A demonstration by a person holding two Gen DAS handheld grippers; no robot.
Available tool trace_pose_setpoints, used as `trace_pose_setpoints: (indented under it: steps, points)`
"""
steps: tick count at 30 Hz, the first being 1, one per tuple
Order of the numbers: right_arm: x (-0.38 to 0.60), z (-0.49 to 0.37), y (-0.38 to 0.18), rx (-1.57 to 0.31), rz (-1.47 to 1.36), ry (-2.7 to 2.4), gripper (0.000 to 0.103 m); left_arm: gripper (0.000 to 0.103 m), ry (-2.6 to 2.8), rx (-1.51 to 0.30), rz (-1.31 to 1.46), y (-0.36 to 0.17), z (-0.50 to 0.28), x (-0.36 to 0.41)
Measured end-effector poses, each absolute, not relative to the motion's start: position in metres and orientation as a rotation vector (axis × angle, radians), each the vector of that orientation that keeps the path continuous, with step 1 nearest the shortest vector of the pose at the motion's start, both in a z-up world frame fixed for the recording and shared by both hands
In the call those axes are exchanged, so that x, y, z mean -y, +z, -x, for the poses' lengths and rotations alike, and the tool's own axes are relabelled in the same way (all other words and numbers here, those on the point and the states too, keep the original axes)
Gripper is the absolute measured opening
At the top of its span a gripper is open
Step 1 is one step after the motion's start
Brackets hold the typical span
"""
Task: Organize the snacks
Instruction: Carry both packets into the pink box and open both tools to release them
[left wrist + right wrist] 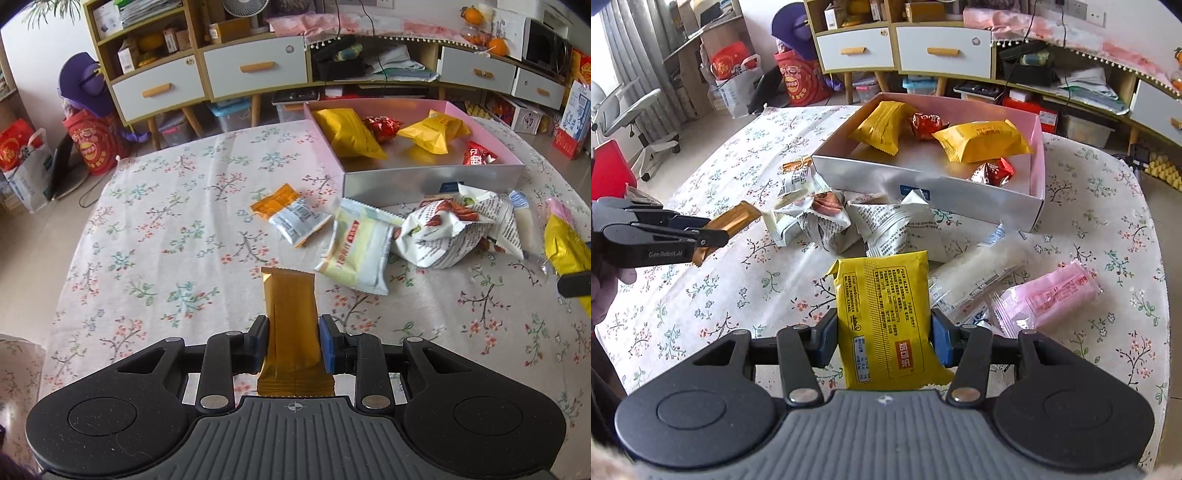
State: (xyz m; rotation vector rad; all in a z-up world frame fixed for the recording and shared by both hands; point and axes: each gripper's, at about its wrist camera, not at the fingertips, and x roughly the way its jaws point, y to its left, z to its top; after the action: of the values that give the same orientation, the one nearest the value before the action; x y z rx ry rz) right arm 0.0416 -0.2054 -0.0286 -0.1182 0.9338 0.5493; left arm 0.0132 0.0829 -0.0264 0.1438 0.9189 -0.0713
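Mid-carry toward the box [1030, 192]. Left gripper [293, 341] clamped on a gold bar packet [291, 317] jutting beyond its fingers; right gripper [884, 341] clamped on a yellow packet [886, 317]. Box well ahead of both fingertips, already holding 4 snacks. Probably next: reach over the near wall, release inside.

- A lived-in home room, likely a living or dining area.
- A table [155, 236] under a floral cloth carries snack packets.
- Past its far edge stands a wooden sideboard [229, 70] with white drawers, cluttered with papers, boxes, oranges [496, 46].
- Red gift bags [799, 79] sit on the floor; curtains [631, 33] and a swivel chair [635, 110] show beyond the left edge.
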Motion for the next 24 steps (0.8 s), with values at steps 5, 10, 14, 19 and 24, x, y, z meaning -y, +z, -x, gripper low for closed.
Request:
trace_pose_setpoints:
  steps: [5,10,14,19,24]
  points:
    - [0.203,-0.045,-0.026,-0.933,0.099,0.531,0.047,0.026,-0.063,-0.905,-0.134,-0.022,-0.006,-0.097]
    - [0.200,-0.049,-0.022,-0.929,0.078,0.516,0.047,0.026,-0.052,-0.887,-0.106,-0.017,-0.004,-0.108]
    - [0.195,-0.051,-0.020,-0.919,0.072,0.508,0.047,0.026,-0.057,-0.874,-0.086,-0.014,-0.006,-0.110]
    - [0.190,-0.055,-0.016,-0.904,0.064,0.504,0.047,0.026,-0.069,-0.849,-0.059,-0.006,-0.008,-0.110]
    - [0.189,-0.060,-0.013,-0.887,0.045,0.493,0.047,0.026,-0.080,-0.817,-0.030,0.000,-0.013,-0.105]
